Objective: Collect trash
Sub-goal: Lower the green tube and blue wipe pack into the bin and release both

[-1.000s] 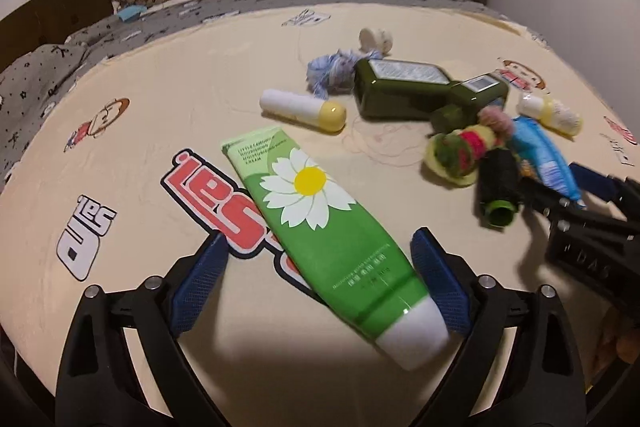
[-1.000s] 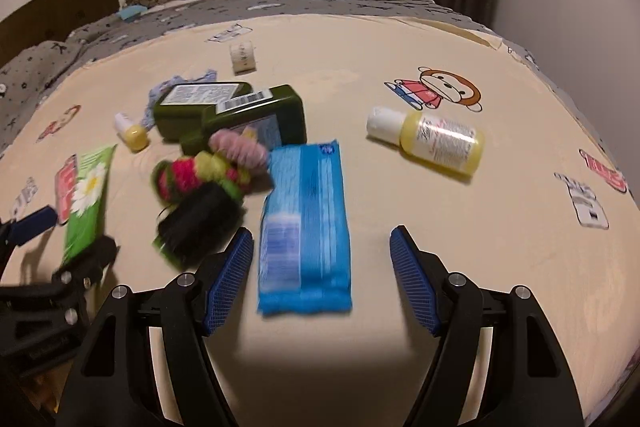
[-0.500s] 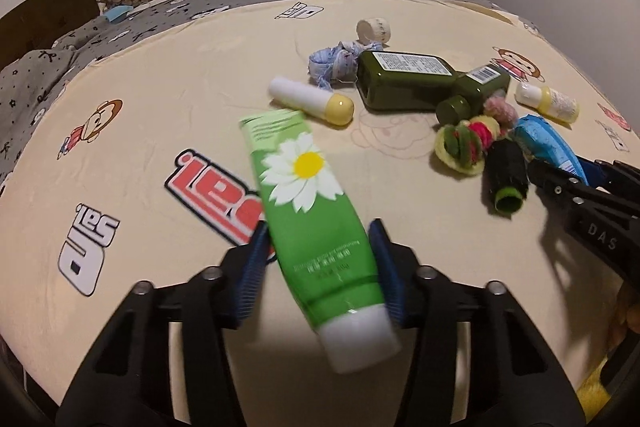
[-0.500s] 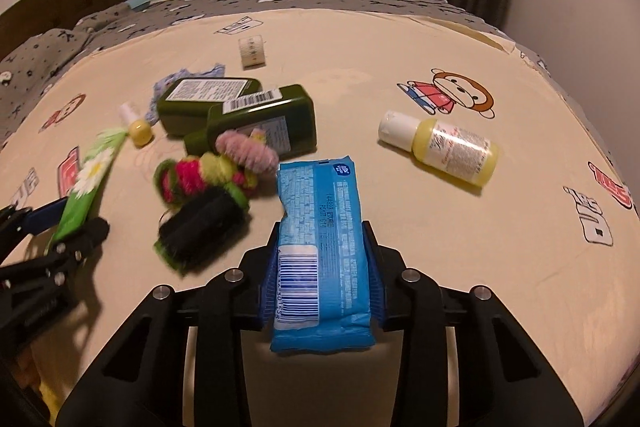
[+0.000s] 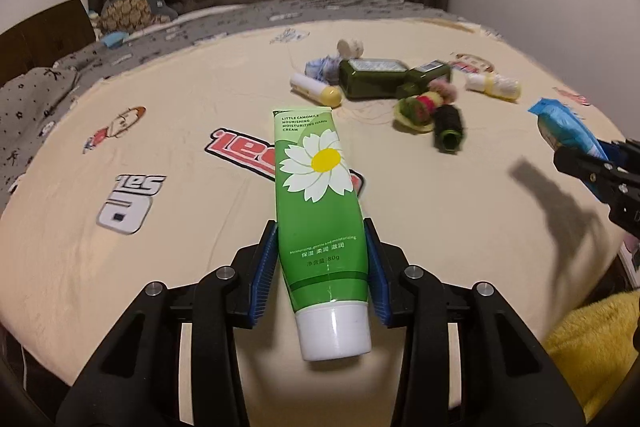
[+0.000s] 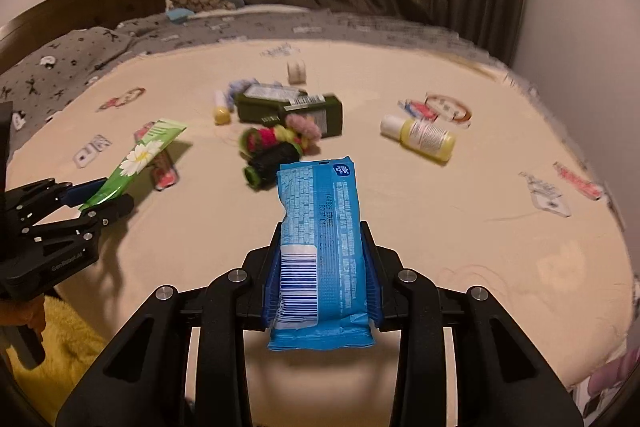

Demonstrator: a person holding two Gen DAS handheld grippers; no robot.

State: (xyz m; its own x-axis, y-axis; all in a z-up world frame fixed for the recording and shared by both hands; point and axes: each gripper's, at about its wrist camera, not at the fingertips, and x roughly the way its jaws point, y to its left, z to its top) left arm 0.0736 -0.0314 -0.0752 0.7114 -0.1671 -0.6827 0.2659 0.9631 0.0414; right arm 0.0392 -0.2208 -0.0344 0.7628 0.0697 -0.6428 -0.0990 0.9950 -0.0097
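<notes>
Hidden: where the scrunchies [image 6: 280,139] blur, details are lost.
Left hand-held gripper [image 5: 322,255]: clenched on green tube [image 5: 316,195].
Right hand-held gripper [image 6: 322,267]: clenched on blue packet [image 6: 320,227].

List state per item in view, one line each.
left hand-held gripper: shut on hand cream tube
hand cream tube: capped, lifted off bed
right hand-held gripper: shut on blue packet
blue packet: held, lifted
green bottles: lying down
yellow bottle: lying, capped

Bottles [image 6: 288,111] behind scrunchies [image 6: 280,139], roller [image 6: 272,163] in front
</notes>
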